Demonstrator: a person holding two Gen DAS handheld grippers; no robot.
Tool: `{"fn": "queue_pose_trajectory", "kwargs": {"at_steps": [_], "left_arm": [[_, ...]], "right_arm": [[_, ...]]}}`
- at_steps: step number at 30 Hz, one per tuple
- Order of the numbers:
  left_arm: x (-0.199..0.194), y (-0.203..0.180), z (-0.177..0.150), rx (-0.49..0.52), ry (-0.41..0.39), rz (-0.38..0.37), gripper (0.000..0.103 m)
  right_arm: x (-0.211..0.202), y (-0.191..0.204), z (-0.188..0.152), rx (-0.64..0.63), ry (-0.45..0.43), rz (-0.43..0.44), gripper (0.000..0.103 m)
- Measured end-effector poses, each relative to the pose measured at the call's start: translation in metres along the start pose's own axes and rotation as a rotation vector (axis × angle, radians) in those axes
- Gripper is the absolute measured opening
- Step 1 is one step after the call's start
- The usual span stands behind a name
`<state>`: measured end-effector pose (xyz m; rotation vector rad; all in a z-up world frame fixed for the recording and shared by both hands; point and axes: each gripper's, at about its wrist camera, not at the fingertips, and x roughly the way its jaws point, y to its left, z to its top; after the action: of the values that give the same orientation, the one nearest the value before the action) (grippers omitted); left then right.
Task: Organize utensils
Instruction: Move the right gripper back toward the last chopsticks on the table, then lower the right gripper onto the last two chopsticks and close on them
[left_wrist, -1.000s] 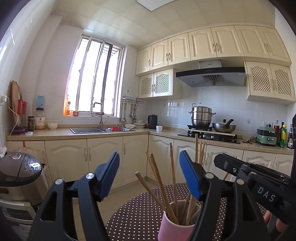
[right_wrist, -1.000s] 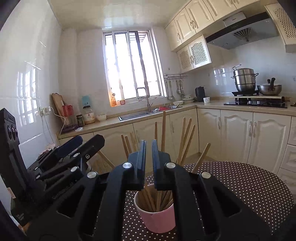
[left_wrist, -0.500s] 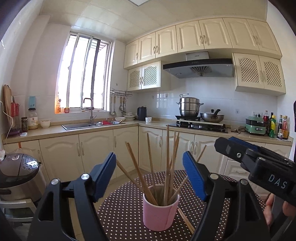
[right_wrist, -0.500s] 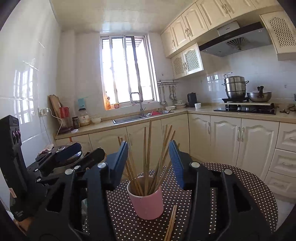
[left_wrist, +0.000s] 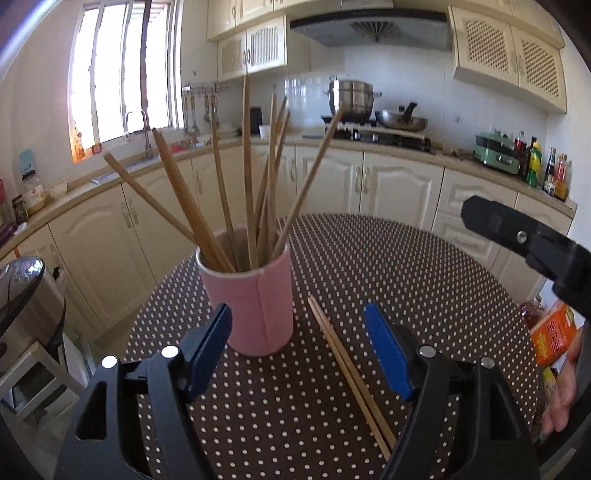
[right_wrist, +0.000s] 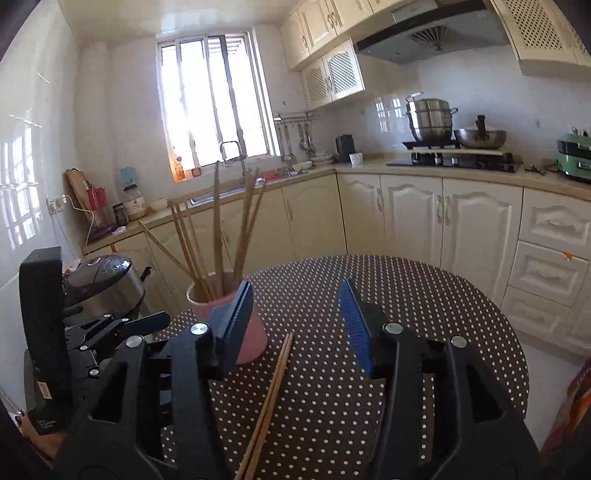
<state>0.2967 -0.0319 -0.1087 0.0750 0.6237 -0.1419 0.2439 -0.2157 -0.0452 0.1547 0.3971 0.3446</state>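
Chopsticks (right_wrist: 271, 400) flat on table, unheld between right fingers (right_wrist: 236, 325) just parting, left fingers (left_wrist: 386, 347) apart

Steel steamer pot (left_wrist: 351, 96), wok (left_wrist: 400, 122) on stove; rice cooker (right_wrist: 105, 284) beside dotted table (right_wrist: 424, 295).

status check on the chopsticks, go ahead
Both tongs, left and right, open, empty; right just opened. Two loose chopsticks flat on table beside pink cup. Nothing blocking.

pink cup (left_wrist: 251, 295), brown white-dotted tablecloth (left_wrist: 406, 280)
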Motion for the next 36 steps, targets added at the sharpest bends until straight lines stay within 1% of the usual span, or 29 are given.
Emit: {"fn": "queue_pose_trajectory", "kwargs": {"at_steps": [2, 4, 6, 9, 10, 13, 14, 16, 17, 21, 27, 30, 34, 35, 36], "left_arm": [[0.016, -0.001, -0.006, -0.008, 0.07, -0.002, 0.073], [0.03, -0.002, -0.013, -0.021, 0.124, 0.008, 0.073], [0.044, -0.002, -0.017, -0.035, 0.176, 0.001, 0.073], [0.06, -0.004, -0.021, -0.041, 0.245, 0.018, 0.073], [0.063, -0.005, -0.022, -0.041, 0.257, 0.03, 0.073], [0.075, -0.011, -0.024, -0.009, 0.306, 0.066, 0.073], [0.08, -0.013, -0.024, -0.008, 0.324, 0.072, 0.073], [0.09, -0.013, -0.027, -0.019, 0.367, 0.064, 0.073], [0.092, -0.013, -0.027, -0.031, 0.363, 0.052, 0.073], [0.099, -0.015, -0.025, -0.031, 0.371, 0.068, 0.073], [0.109, -0.02, -0.015, -0.043, 0.386, 0.044, 0.073], [0.115, -0.027, -0.009, -0.037, 0.387, 0.054, 0.073], [0.118, -0.031, -0.011, -0.034, 0.385, 0.039, 0.073], [0.122, -0.031, -0.012, -0.031, 0.4, 0.048, 0.074], [0.123, -0.029, -0.012, -0.042, 0.396, 0.047, 0.074]], "right_arm": [[0.012, -0.01, -0.01, 0.025, 0.071, -0.009, 0.049], [0.026, -0.015, -0.021, 0.037, 0.137, -0.027, 0.049], [0.036, -0.02, -0.029, 0.048, 0.197, -0.024, 0.049], [0.049, -0.025, -0.039, 0.068, 0.272, -0.03, 0.049], [0.054, -0.027, -0.043, 0.081, 0.299, -0.027, 0.049], [0.062, -0.03, -0.047, 0.095, 0.348, -0.027, 0.05], [0.065, -0.031, -0.05, 0.094, 0.365, -0.03, 0.051], [0.069, -0.032, -0.05, 0.098, 0.386, -0.037, 0.052], [0.071, -0.033, -0.051, 0.102, 0.4, -0.037, 0.053], [0.078, -0.037, -0.057, 0.113, 0.429, -0.045, 0.053], [0.084, -0.045, -0.059, 0.139, 0.447, -0.038, 0.053], [0.086, -0.051, -0.059, 0.143, 0.45, -0.037, 0.053], [0.085, -0.054, -0.059, 0.151, 0.46, -0.034, 0.053], [0.084, -0.054, -0.059, 0.151, 0.462, -0.035, 0.053], [0.085, -0.054, -0.059, 0.148, 0.464, -0.038, 0.053]]}}
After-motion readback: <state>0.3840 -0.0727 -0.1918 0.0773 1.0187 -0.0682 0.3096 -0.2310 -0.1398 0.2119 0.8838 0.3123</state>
